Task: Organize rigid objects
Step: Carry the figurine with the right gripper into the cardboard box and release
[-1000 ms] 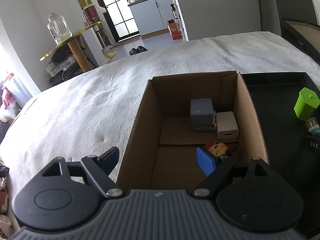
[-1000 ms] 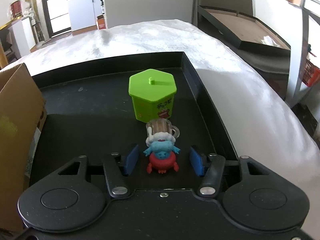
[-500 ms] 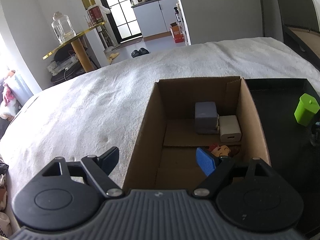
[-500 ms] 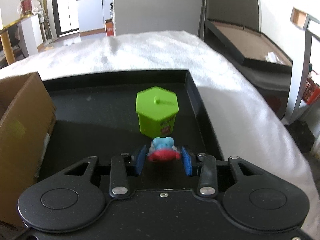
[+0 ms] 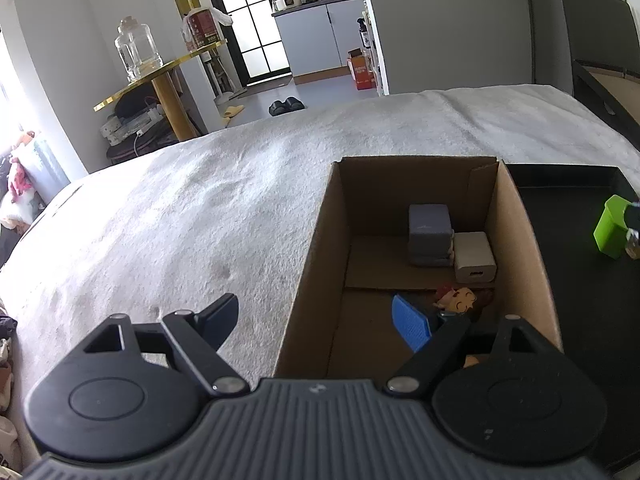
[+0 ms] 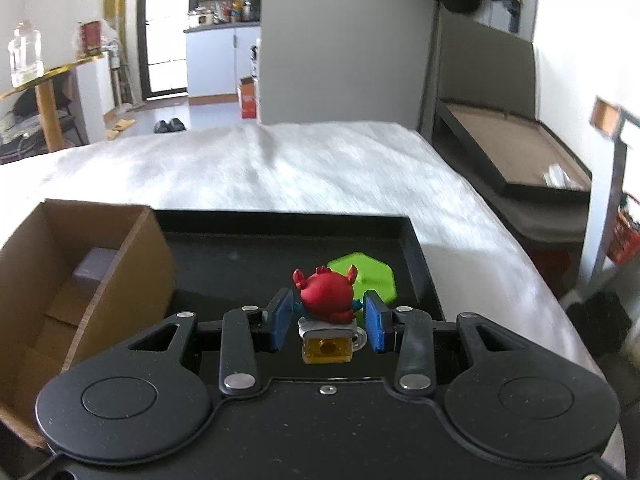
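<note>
My right gripper [image 6: 327, 317] is shut on a small red-and-blue toy figure [image 6: 325, 295], tipped over so its red base faces up and its mug end points back at me, lifted above the black tray [image 6: 280, 236]. Behind it on the tray stands a green hexagonal container [image 6: 378, 276] [image 5: 608, 226]. My left gripper [image 5: 320, 320] is open, straddling the near left wall of the cardboard box [image 5: 316, 248]. Inside the box lie a grey block [image 5: 429, 230], a white charger [image 5: 474, 258] and a small cartoon figure [image 5: 460, 300].
The box and tray sit side by side on a white towel-covered surface [image 5: 200, 216]. A dark frame with a brown board [image 6: 512, 148] stands to the right. A gold side table with a glass jar [image 5: 138, 54] is far left.
My right gripper closed on the toy figure and lifted it off the tray; the toy tipped over in the grip. The left gripper stayed put and open.
</note>
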`<act>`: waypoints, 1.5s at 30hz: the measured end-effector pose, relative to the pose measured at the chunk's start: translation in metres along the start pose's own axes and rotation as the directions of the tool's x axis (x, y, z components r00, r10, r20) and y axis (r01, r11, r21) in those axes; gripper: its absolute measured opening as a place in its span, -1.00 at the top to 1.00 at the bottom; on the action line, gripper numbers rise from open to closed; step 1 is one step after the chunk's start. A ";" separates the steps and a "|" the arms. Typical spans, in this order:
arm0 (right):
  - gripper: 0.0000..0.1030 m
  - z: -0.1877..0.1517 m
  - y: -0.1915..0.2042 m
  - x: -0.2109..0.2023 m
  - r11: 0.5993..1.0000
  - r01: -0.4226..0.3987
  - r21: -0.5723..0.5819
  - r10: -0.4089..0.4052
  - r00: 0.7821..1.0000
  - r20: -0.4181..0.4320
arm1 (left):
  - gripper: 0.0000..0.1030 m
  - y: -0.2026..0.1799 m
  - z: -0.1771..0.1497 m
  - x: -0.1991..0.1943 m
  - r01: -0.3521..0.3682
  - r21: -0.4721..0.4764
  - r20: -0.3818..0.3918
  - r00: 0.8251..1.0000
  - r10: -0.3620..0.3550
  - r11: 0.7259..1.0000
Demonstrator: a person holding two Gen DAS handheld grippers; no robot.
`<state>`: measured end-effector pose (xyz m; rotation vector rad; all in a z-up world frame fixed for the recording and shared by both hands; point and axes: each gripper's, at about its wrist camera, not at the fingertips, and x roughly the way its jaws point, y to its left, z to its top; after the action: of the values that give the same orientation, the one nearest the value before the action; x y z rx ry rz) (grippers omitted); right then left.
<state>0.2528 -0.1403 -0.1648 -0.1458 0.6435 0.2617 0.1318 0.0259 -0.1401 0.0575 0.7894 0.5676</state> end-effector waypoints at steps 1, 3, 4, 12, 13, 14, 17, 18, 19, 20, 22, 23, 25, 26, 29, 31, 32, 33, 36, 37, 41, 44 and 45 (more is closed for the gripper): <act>0.26 0.002 0.004 -0.002 1.000 -0.006 -0.009 0.007 1.000 0.007 | -0.61 0.001 0.000 0.000 0.001 -0.002 0.002 1.000 -0.001 1.000; 0.26 0.008 0.006 -0.002 1.000 -0.020 -0.020 0.020 1.000 0.017 | -0.61 0.003 -0.001 0.001 0.003 -0.005 0.008 1.000 -0.003 1.000; 0.26 0.010 0.008 -0.003 0.999 -0.024 -0.029 0.025 0.999 0.021 | -0.61 0.003 -0.002 0.001 0.004 -0.008 0.011 1.000 -0.004 1.000; 0.26 0.018 0.034 -0.010 0.988 -0.114 -0.108 0.122 0.991 0.063 | -0.43 0.011 -0.008 0.007 0.000 -0.023 0.011 1.000 0.000 1.000; 0.26 0.019 0.038 -0.011 0.984 -0.127 -0.127 0.136 0.988 0.071 | -0.27 0.012 -0.008 0.007 -0.002 -0.026 0.013 1.000 0.002 1.000; 0.26 0.019 0.041 -0.012 0.981 -0.137 -0.140 0.149 0.986 0.078 | -0.20 0.013 -0.008 0.008 -0.002 -0.030 0.011 1.000 0.002 1.000; 0.26 0.020 0.053 -0.017 0.967 -0.170 -0.187 0.191 0.976 0.101 | 0.23 0.016 -0.010 0.010 0.008 -0.037 0.001 1.000 -0.008 0.999; 0.26 0.021 0.056 -0.018 0.962 -0.183 -0.202 0.208 0.972 0.107 | 0.34 0.017 -0.011 0.011 0.009 -0.037 -0.002 1.000 -0.009 0.999; 0.26 0.021 0.059 -0.020 0.955 -0.202 -0.216 0.230 0.966 0.115 | 0.47 0.018 -0.012 0.011 0.011 -0.038 -0.004 1.000 -0.011 0.999; 0.26 0.022 0.063 -0.022 0.947 -0.216 -0.237 0.250 0.960 0.124 | 0.53 0.018 -0.012 0.011 0.012 -0.040 -0.005 1.000 -0.012 0.999; 0.26 0.022 0.071 -0.026 0.929 -0.229 -0.291 0.279 0.950 0.142 | 0.66 0.021 -0.014 0.011 0.029 -0.050 -0.006 1.000 -0.029 0.998; 0.26 0.023 0.074 -0.028 0.916 -0.242 -0.319 0.301 0.942 0.151 | 0.69 0.022 -0.015 0.011 0.036 -0.050 -0.004 0.999 -0.037 0.998; 0.26 0.024 0.081 -0.033 0.893 -0.256 -0.370 0.334 0.928 0.164 | 0.75 0.022 -0.015 0.010 0.046 -0.048 0.000 0.999 -0.046 0.998; 0.26 0.025 0.083 -0.034 0.883 -0.261 -0.390 0.346 0.924 0.166 | 0.75 0.023 -0.016 0.010 0.049 -0.049 0.002 0.999 -0.049 0.998; 0.26 0.026 0.092 -0.037 0.853 -0.275 -0.444 0.378 0.912 0.161 | 0.76 0.025 -0.016 0.010 0.061 -0.059 0.003 0.998 -0.061 0.996; 0.26 0.026 0.097 -0.040 0.835 -0.279 -0.473 0.392 0.906 0.157 | 0.76 0.026 -0.016 0.010 0.066 -0.065 0.004 0.998 -0.066 0.996; 0.26 0.025 0.100 -0.041 0.822 -0.282 -0.494 0.402 0.903 0.153 | 0.76 0.027 -0.016 0.010 0.068 -0.067 0.004 0.998 -0.068 0.995; 0.26 0.025 0.103 -0.043 0.813 -0.282 -0.510 0.408 0.900 0.152 | 0.76 0.027 -0.016 0.010 0.070 -0.069 0.005 0.998 -0.070 0.995; 0.25 0.022 0.113 -0.048 0.775 -0.274 -0.570 0.427 0.891 0.153 | 0.76 0.029 -0.016 0.011 0.075 -0.074 0.006 0.997 -0.075 0.994; 0.25 0.022 0.115 -0.049 0.766 -0.270 -0.584 0.431 0.889 0.154 | 0.76 0.029 -0.016 0.011 0.077 -0.074 0.006 0.997 -0.077 0.994; -0.02 0.017 0.127 -0.056 0.730 -0.192 -0.656 0.411 0.890 0.197 | 0.75 0.030 -0.016 0.011 0.083 -0.078 0.003 0.997 -0.083 0.993; -0.23 0.014 0.127 -0.061 0.727 -0.172 -0.665 0.407 0.887 0.216 | 0.75 0.031 -0.015 0.012 0.080 -0.085 -0.004 0.997 -0.081 0.993; -0.25 0.014 0.126 -0.061 0.731 -0.176 -0.659 0.405 0.889 0.212 | 0.75 0.030 -0.015 0.012 0.079 -0.085 -0.003 0.997 -0.079 0.993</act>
<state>0.1781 -0.0289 -0.1230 -0.6336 0.1980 0.8007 0.1143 0.0555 -0.1511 -0.0540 0.7697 0.5258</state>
